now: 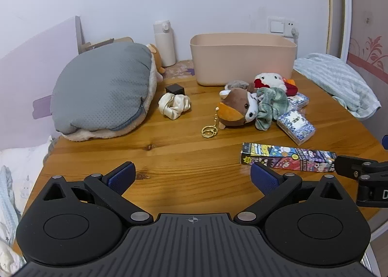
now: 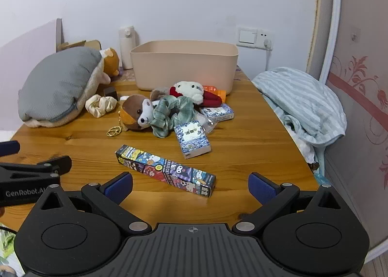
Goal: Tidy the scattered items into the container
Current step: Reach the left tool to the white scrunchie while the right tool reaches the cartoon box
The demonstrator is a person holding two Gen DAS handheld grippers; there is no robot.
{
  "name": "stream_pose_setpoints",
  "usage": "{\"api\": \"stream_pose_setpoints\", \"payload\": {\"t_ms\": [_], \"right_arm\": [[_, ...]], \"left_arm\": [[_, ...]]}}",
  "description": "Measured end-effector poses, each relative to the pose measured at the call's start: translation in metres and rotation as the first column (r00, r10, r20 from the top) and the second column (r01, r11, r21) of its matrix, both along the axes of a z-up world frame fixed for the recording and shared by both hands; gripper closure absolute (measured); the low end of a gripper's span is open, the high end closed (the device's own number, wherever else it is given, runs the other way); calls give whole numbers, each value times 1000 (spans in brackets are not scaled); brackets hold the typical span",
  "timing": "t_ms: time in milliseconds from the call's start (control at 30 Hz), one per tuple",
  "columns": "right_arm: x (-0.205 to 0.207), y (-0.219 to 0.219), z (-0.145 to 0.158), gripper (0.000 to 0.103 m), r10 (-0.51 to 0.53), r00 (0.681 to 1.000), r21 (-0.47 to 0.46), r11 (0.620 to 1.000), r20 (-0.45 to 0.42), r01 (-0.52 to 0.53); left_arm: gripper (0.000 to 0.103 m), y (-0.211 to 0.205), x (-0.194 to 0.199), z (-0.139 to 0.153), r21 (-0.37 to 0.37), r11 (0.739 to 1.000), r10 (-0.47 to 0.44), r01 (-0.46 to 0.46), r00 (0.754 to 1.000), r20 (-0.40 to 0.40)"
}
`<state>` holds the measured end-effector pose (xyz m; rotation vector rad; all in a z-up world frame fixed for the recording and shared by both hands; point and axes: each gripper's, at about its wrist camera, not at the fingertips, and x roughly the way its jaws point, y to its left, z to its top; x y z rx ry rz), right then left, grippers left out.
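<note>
left wrist view: you look from the near table edge, tilted down, toward the back wall, beige container [image 1: 243, 58] right of centre | right wrist view: you sit further right, same heading, cartoon box [image 2: 165, 170] close below | shared: wooden table [image 1: 169, 146], container, plush pile, each other's gripper at the frame edge

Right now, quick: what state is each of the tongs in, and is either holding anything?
Left tongs: open wide, holding nothing, only bare table between the pads.
Right tongs: open wide, holding nothing; the long cartoon box lies just ahead, untouched.
</note>
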<state>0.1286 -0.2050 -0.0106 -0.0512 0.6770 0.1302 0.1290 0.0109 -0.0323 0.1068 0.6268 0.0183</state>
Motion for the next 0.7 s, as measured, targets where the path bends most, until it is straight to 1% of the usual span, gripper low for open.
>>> {"api": "stream_pose_setpoints", "payload": {"t_ms": [200,400,533,700], "right_arm": [[22,-5,-14,0,39,998,-15,999,-49,-39],[48,-9,-31,0,77,993,-23,997,-94,-80],[63,-11,-36,1,137,985,-29,990,-109,-141],[75,-9,-38,2,237,965,-45,969,-110,-243]], "left_arm": [[0,10,28,-9,0,1000,30,-30,999,-33],[0,20,64,-14,18,999,42,-41,998,-41],[0,25,89,-19,17,999,30,-29,998,-62],[0,25,115,-29,33,999,1,2,997,-73]]}}
